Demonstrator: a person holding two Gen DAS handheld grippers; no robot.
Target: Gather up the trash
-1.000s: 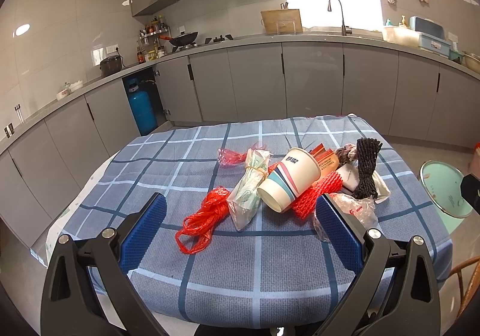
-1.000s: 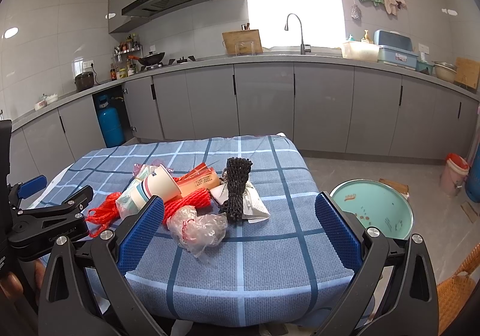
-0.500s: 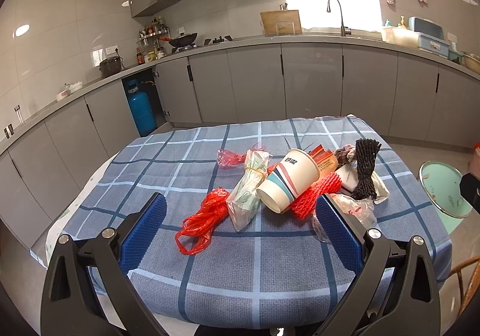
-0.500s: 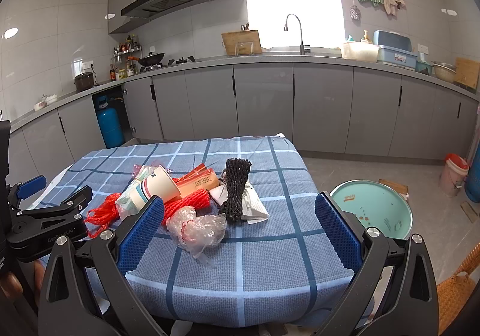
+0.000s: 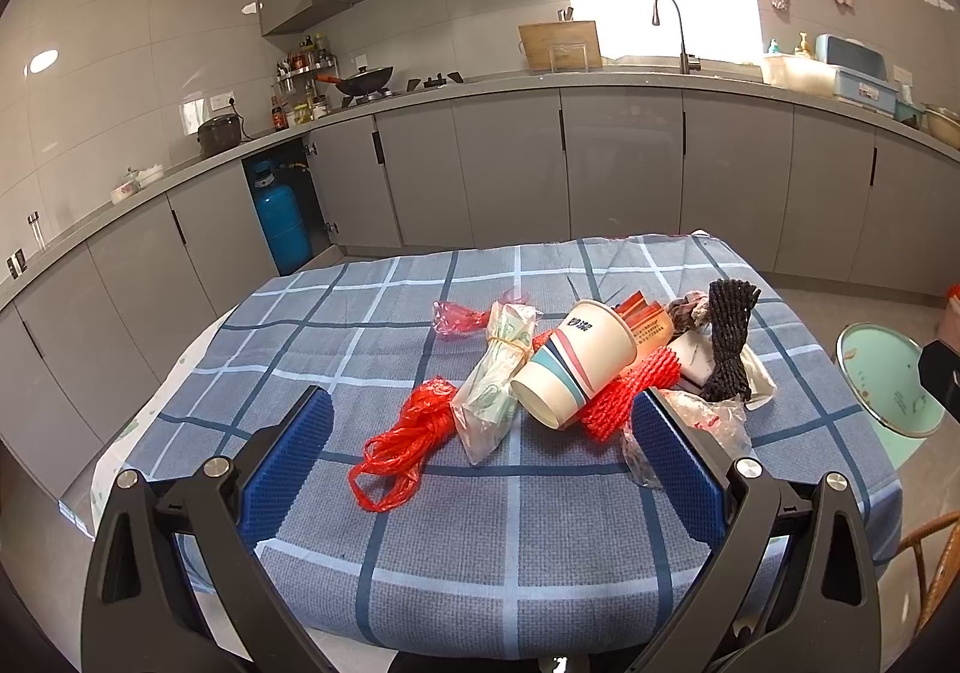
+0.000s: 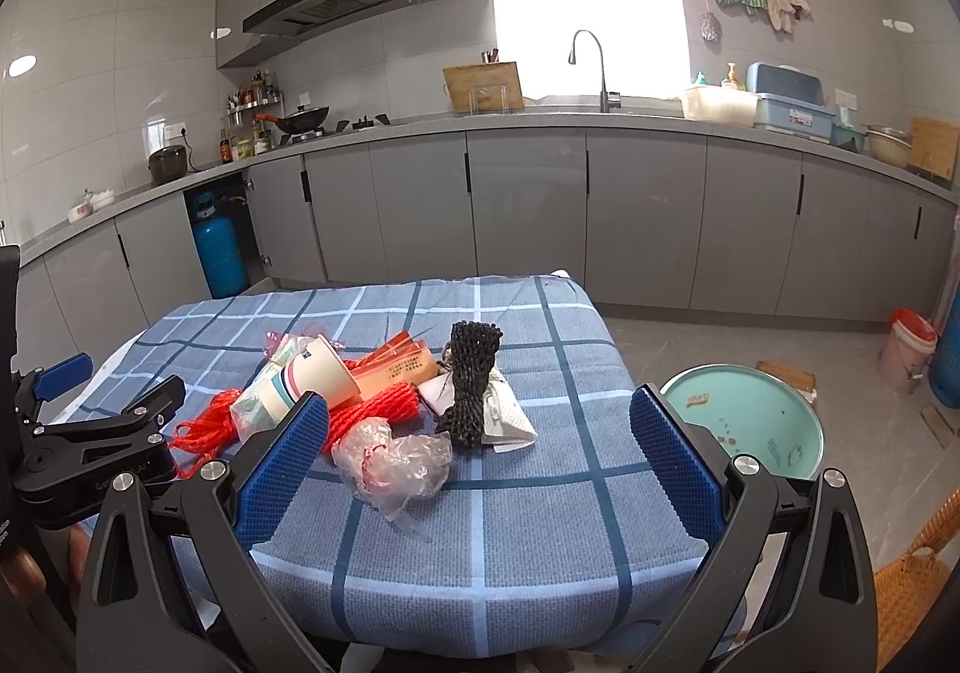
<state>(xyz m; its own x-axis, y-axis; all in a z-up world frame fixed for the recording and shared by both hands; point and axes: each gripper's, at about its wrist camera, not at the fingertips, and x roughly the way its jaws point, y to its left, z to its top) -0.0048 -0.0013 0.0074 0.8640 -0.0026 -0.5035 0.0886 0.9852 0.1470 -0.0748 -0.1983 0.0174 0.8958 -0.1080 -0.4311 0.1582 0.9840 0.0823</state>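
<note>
A heap of trash lies on the blue checked tablecloth (image 5: 510, 553): a striped paper cup (image 5: 576, 364) on its side, a red plastic string bundle (image 5: 408, 436), a green-printed bag (image 5: 495, 385), red foam netting (image 5: 630, 391), black netting (image 5: 729, 337) and a crumpled clear bag (image 6: 393, 460). My left gripper (image 5: 483, 463) is open above the near edge, with the string bundle and cup beyond its fingers. Open too is my right gripper (image 6: 480, 454), the clear bag lying between its pads. Both hold nothing.
A mint-green bin (image 6: 744, 424) stands on the floor right of the table. A wicker chair (image 6: 912, 583) is at the lower right. The left gripper's body (image 6: 90, 445) shows at the left of the right wrist view. Grey cabinets (image 6: 528, 211) line the far wall.
</note>
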